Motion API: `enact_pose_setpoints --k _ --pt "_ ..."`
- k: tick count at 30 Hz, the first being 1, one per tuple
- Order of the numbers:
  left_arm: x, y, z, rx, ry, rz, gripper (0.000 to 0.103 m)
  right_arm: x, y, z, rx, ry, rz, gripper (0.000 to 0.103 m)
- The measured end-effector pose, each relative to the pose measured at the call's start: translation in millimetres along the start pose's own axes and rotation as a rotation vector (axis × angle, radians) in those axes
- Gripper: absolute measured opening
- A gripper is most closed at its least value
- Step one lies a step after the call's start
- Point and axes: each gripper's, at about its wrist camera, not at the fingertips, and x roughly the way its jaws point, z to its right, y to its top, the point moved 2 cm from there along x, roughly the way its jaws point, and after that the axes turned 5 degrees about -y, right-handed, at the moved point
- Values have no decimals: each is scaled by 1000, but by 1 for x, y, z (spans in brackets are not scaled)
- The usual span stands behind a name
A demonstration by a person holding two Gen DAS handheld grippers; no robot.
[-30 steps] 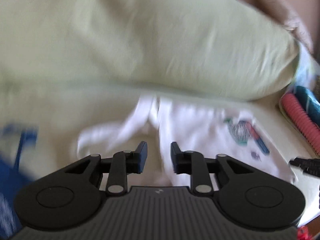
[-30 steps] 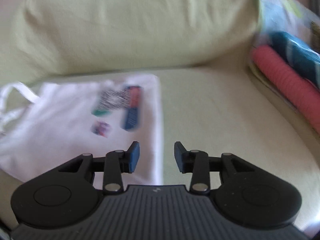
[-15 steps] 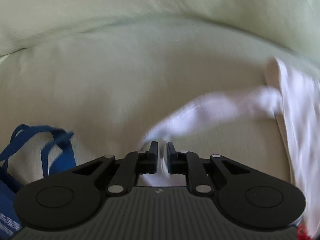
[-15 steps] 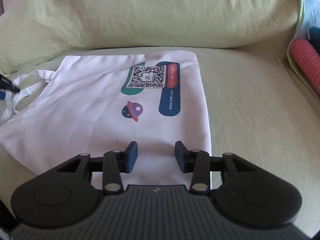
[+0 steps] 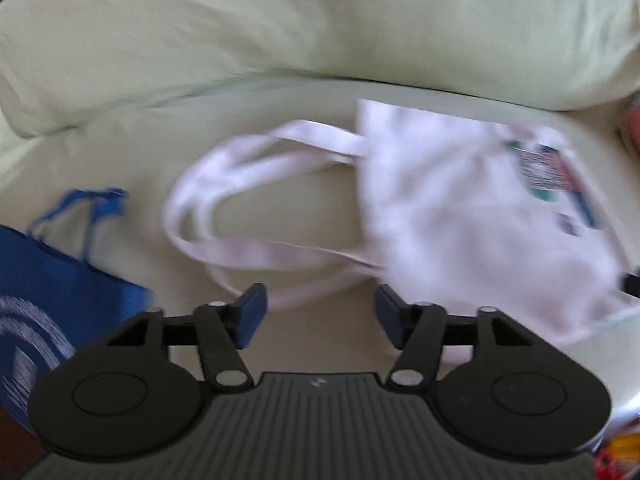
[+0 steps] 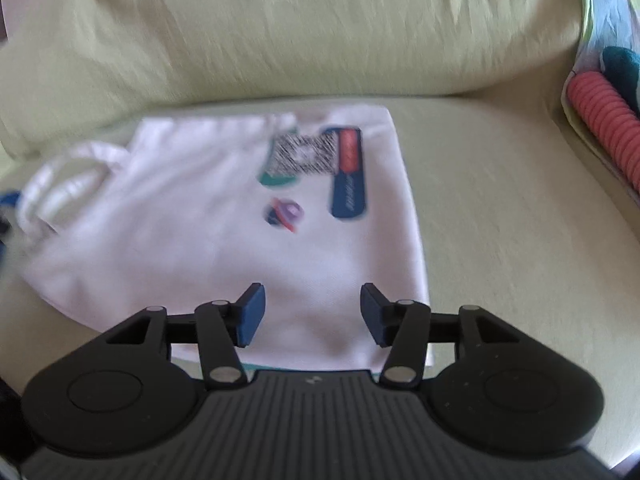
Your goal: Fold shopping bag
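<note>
- The left hand-held gripper [image 5: 318,312] has its jaws spread wide and holds nothing; the white shopping bag's handles [image 5: 248,216] loop on the cushion just ahead of its fingertips.
- The right hand-held gripper [image 6: 312,314] is likewise wide open and empty, poised above the near edge of the shopping bag [image 6: 224,240], which lies flat in front of it on the pale green sofa seat [image 6: 500,220].
- Handling, as a judgement: the bag looks like thin, limp cloth, light and unbreakable, but floppy. It will sag and wrinkle rather than hold a crease. Pinching a corner or hem edge should carry a fold better than grabbing the middle, and the loose handles probably want tucking onto the body first.
- Only the left view shows both handle loops in full, and a blue bag [image 5: 52,300] beside that gripper's left finger.
- Only the right view shows the printed panel [image 6: 316,168] fairly clearly, the bag's straight right edge, and a pink ribbed roll [image 6: 600,124] far to the right.
</note>
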Motion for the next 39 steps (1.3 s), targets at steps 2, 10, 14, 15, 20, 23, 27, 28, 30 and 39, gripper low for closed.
enact_pose_setpoints --k 2,10,14,15,20,23,27,28,30,39 --pt "-16 -7 20 -3 2 2 66 -20 3 -3 1 2 25 57" --pt "-78 -35 85 20 23 42 67 -98 -8 -1 30 -18 75 63" --pt "-108 -53 100 38 49 85 67 -125 -14 2 52 -36 91 64" --pt "-116 -57 105 49 49 96 68 -135 -16 3 58 -41 99 64" --pt "-142 -72 114 74 37 136 71 -171 -29 1 58 -47 140 71" --pt "-148 -76 116 120 23 165 71 -186 -33 -1 48 -39 168 71" --pt "-140 -84 111 426 47 303 86 -188 -36 -1 -85 -34 242 74" --pt "-134 -90 109 551 82 345 86 -187 -38 0 -149 -38 268 75" --pt "-113 -103 103 806 165 366 86 -176 -44 4 -297 -61 290 75" --pt "-2 -118 78 1410 269 259 86 -65 -76 7 -972 -91 277 68"
